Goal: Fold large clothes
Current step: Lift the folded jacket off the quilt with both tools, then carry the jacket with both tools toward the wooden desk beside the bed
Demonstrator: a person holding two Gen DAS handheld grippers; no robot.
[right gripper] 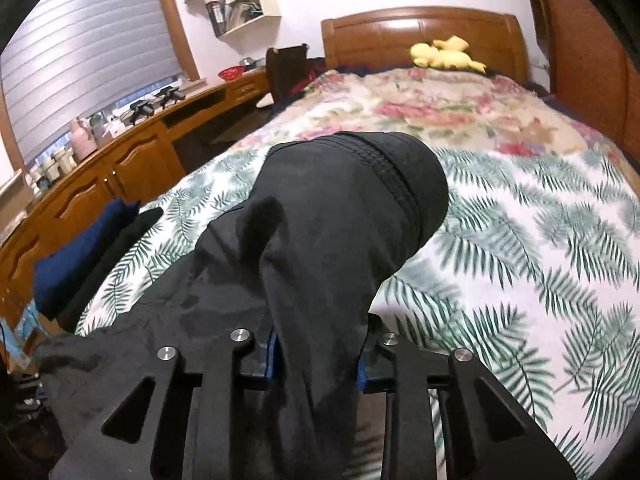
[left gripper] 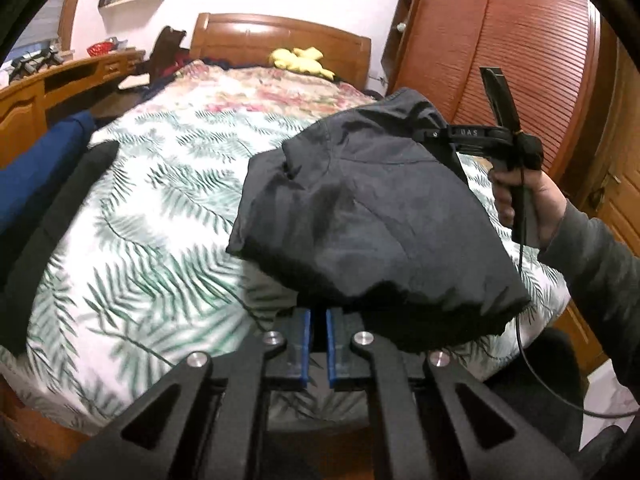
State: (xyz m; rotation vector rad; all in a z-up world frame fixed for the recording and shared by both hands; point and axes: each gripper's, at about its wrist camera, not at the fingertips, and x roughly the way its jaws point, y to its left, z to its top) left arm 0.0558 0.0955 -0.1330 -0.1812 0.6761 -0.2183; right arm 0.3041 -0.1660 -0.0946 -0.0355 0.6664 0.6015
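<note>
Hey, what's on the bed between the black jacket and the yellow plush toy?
Only bedding: the palm-leaf sheet, then the floral quilt, run from the black jacket up to the yellow plush toy. The right wrist view shows this best.

Dim, warm indoor light, evenly spread; source not visible. Strong fisheye bending with black vignette at the corners of both views. Soft, grainy focus overall; motion smear on the leaf-print bedspread (left gripper: pixel 132 240) toward the lower edges. Black garment (right gripper: pixel 320 240) reads nearly featureless, folds lost in shadow. Mild sheen on the wardrobe (left gripper: pixel 500 52) and headboard (right gripper: pixel 420 36). Blinds (right gripper: pixel 88 60) pale grey.
</note>
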